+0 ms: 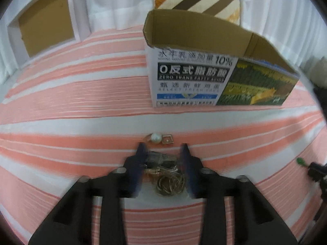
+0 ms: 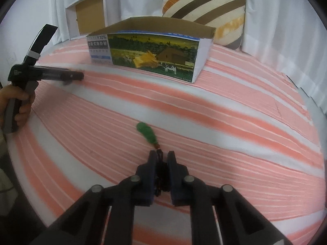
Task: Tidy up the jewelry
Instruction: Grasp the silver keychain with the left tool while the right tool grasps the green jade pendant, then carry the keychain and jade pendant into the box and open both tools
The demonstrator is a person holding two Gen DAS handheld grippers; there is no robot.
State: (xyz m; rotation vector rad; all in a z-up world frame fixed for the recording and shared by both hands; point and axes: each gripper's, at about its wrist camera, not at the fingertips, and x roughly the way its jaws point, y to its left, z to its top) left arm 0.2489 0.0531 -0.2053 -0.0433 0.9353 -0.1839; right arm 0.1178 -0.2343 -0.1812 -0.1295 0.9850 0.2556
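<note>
In the left wrist view my left gripper [image 1: 162, 149] is open, its fingers on either side of a heap of gold rings and chains [image 1: 166, 173] on the striped cloth. A pearl piece with a gold clasp [image 1: 159, 138] lies just beyond the fingertips. In the right wrist view my right gripper [image 2: 162, 155] is shut on the dark cord [image 2: 161, 169] of a green pendant [image 2: 147, 133], which lies on the cloth ahead of the fingertips. An open cardboard box [image 1: 204, 61] stands further back, also in the right wrist view [image 2: 151, 49]. The left gripper shows at the left of the right wrist view [image 2: 77, 75].
The surface is a pink and white striped cloth [image 2: 224, 122]. A second open box [image 1: 45, 22] leans at the back left. A striped cushion [image 2: 206, 6] rests behind the printed box against white curtains. The green pendant shows at the right edge of the left view [image 1: 300, 160].
</note>
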